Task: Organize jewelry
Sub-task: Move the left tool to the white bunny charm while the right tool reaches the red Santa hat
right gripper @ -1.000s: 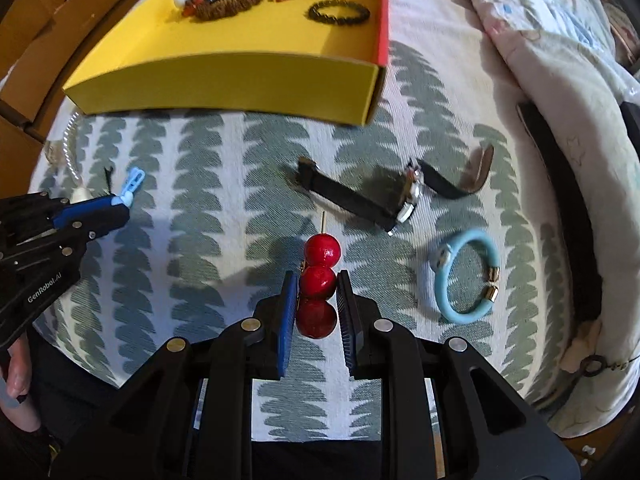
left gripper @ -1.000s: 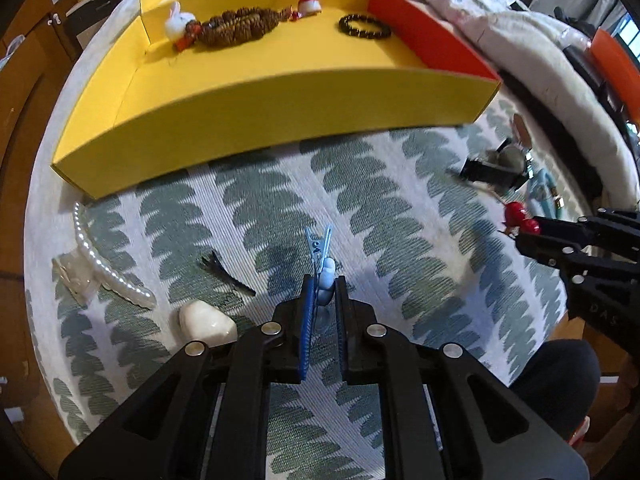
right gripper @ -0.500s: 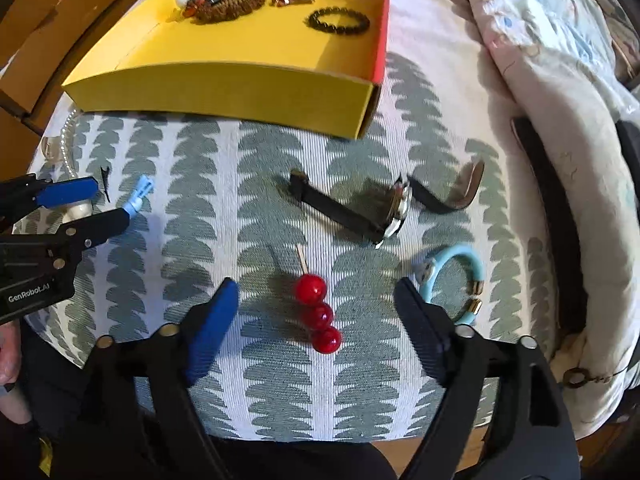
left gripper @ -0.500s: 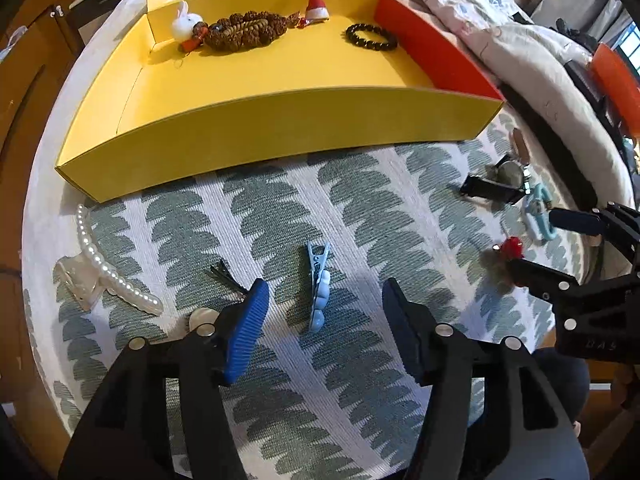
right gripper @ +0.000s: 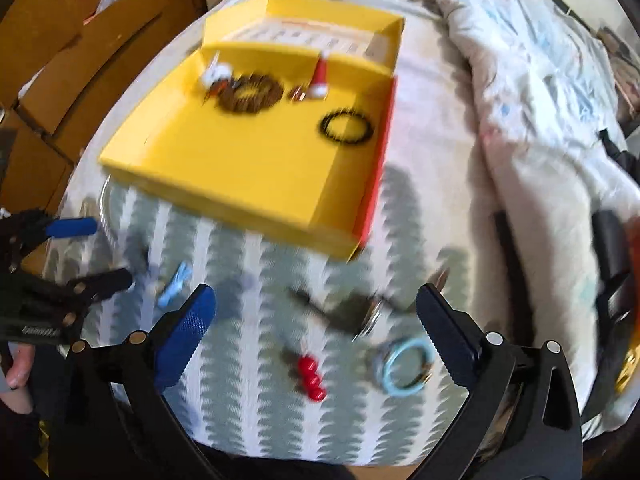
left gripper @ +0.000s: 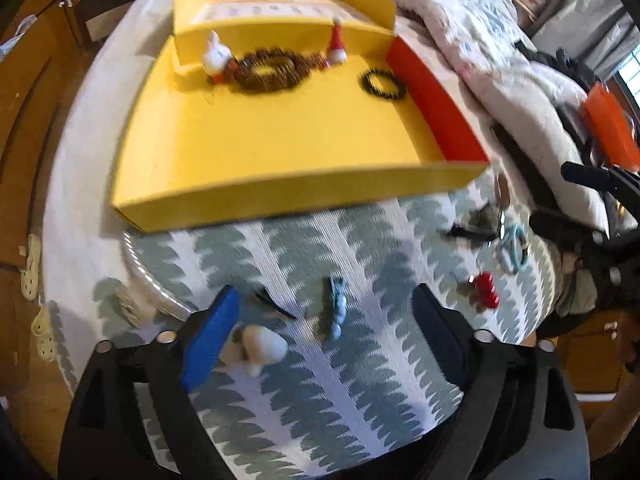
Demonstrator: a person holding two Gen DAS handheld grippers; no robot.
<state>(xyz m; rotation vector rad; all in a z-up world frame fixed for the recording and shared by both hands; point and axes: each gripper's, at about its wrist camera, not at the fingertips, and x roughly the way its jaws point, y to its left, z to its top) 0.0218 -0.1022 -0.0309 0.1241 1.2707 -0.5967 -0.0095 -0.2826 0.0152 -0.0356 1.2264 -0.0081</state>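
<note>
Both claws hang empty, jaws opening wide: left claw [left gripper: 326, 320] above the blue hair clip [left gripper: 335, 309], right claw [right gripper: 316, 328] above the red bead pin [right gripper: 311, 376].

L gripper [left gripper: 326, 332] is pointing steeply down, jaws opening wide, nothing pressed betw the pads; blue pad on one finger, dark pad on the other. R gripper [right gripper: 316, 324] is also aiming steeply down, jaws opening to nearly full spread, gripping nothing. Each gripper is showing at the edge of the other's view: L one at left w/ a hand [right gripper: 18, 364] partly showing under it, R one at far right.
</note>
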